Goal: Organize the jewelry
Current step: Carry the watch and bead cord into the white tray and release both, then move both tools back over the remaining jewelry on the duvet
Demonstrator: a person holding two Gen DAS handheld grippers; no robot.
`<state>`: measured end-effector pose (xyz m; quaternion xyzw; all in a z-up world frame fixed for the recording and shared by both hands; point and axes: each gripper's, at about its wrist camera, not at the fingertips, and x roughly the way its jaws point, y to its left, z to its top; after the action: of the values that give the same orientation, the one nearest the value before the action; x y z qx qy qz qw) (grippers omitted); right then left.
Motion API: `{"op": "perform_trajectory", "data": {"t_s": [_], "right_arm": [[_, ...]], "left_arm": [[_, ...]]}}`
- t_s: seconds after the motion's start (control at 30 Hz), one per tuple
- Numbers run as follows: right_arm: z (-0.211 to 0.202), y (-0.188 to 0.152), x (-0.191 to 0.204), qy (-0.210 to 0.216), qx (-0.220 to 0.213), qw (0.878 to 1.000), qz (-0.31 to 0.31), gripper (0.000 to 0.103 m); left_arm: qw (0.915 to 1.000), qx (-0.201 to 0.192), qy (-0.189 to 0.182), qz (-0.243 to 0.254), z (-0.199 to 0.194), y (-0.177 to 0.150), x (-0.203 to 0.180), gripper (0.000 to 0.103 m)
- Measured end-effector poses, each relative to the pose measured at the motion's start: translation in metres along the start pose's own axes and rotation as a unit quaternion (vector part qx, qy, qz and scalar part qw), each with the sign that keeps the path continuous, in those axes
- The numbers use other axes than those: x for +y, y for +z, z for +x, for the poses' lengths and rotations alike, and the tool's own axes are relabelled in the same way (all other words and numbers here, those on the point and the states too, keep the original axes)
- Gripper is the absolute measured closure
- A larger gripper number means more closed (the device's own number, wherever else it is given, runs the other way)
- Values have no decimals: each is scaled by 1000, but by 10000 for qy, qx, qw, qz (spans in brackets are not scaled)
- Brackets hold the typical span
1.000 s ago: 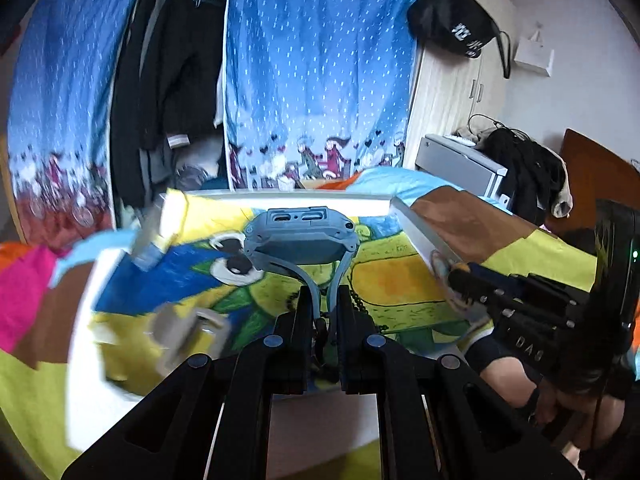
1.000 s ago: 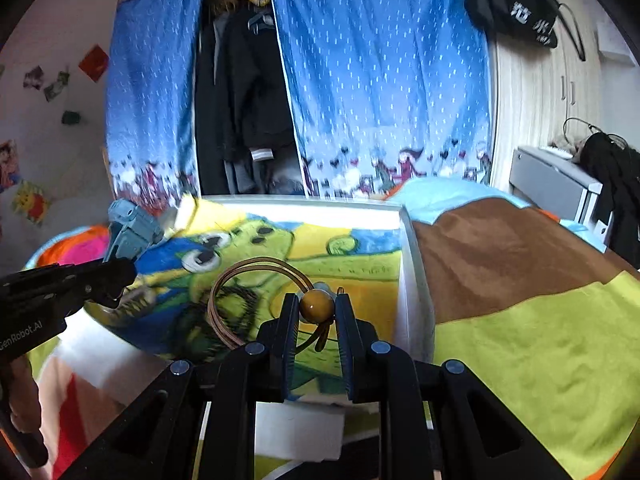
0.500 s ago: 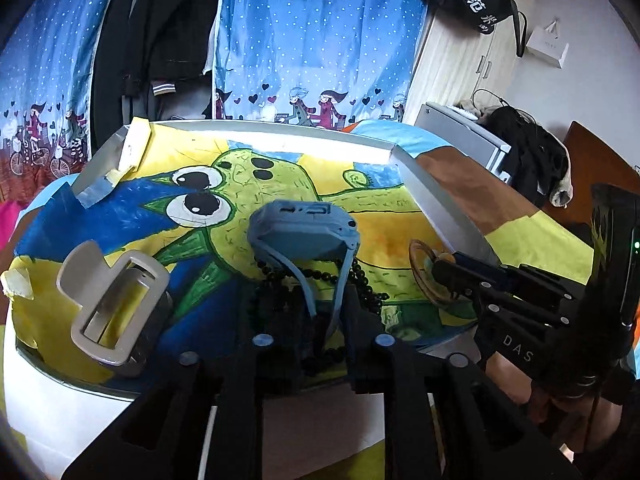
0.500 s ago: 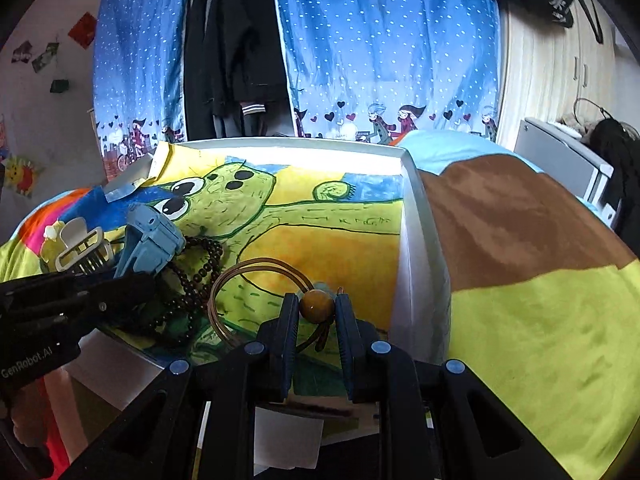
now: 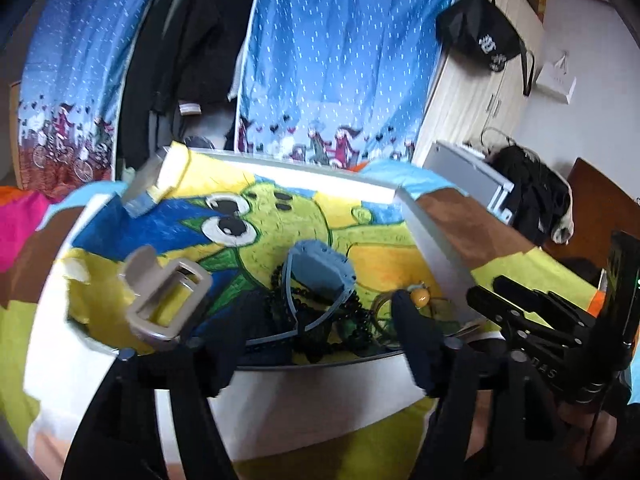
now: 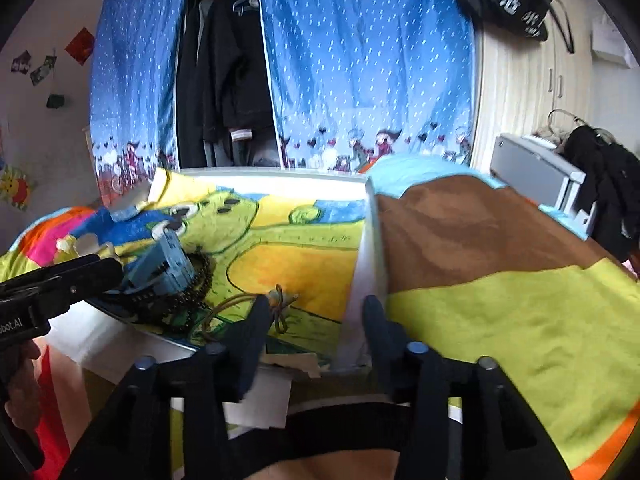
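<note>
Left gripper: the left gripper (image 5: 320,324) now stands with its jaws wide apart over the near edge of the tray (image 5: 436,236). Half a second ago it was clamped on the blue hair claw (image 5: 320,276); that clip now lies free on the tray floor.

Right gripper: the right gripper (image 6: 316,320) is also spread wide. A moment back it pinched the amber bead (image 5: 419,298) of the bangle (image 6: 224,312); the bangle now rests on the tray, just beside the right wall.

Where the jewelry is: the hair claw sits on top of the black bead necklace (image 5: 360,316), the bangle lies just right of them, and the beige hair claw (image 5: 164,300) lies apart at the left, all in the near half of the tray.

Meaning for the task: both pieces appear to have been delivered, so this pair of placements looks done. The claw, beads and bangle lie bunched together, so some tidying may remain.

Left view only: it shows the amber bead, the beige claw and the overlap of blue claw and beads from above.

Right view only: it shows the knotted cord (image 6: 280,304) on the bangle, the tray's right wall (image 6: 368,240) between its fingers, and the left gripper's body seen from the side, near the blue claw.
</note>
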<state>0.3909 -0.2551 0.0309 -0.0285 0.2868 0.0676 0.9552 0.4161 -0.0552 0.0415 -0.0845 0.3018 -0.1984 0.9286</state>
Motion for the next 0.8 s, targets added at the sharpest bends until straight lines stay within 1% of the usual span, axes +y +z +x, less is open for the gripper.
{"op": "perform_trajectory", "data": {"t_s": [0.03,0.1,0.13,0.17,0.23,0.3,0.33,0.37,0.47,0.57,0.73,0.8], "right_arm": [[-10,1,0,-13,-121,9999,-8,46],[-23,3,-1,-7,-270,9996,-18,32],[-31,4,0,14,-341,9994,-17,28],[-42,4,0,62,-452,9990,-6,24],[-58,6,2,49,-591,9982,-13,21],[-72,6,4,107,-689,9976,7,9],[-84,5,5,173,-789,9967,30,7],[-92,5,5,206,-862,9961,39,4],[-124,-1,9,229,-1118,9935,16,0],[-154,-14,15,200,-1323,9910,-78,0],[-191,-42,25,135,-1441,9892,-229,0],[-203,-56,29,130,-1477,9886,-268,0]], "left_arm": [[10000,-69,27,5,-6,1,-2,24],[9994,-310,127,0,-24,2,-6,16],[9991,-398,156,5,-32,3,-8,12],[9985,-504,204,24,-42,3,-11,11],[9971,-688,327,84,-61,2,-17,8],[9956,-825,413,137,-77,1,-22,6],[9947,-900,469,155,-87,-1,-25,2],[9943,-919,506,169,-93,-2,-27,2],[9937,-981,515,175,-118,-10,-34,2],[9929,-1069,475,217,-143,-26,-42,2],[9901,-1261,428,434,-180,-59,-56,2],[9887,-1282,439,643,-193,-75,-63,2]]}}
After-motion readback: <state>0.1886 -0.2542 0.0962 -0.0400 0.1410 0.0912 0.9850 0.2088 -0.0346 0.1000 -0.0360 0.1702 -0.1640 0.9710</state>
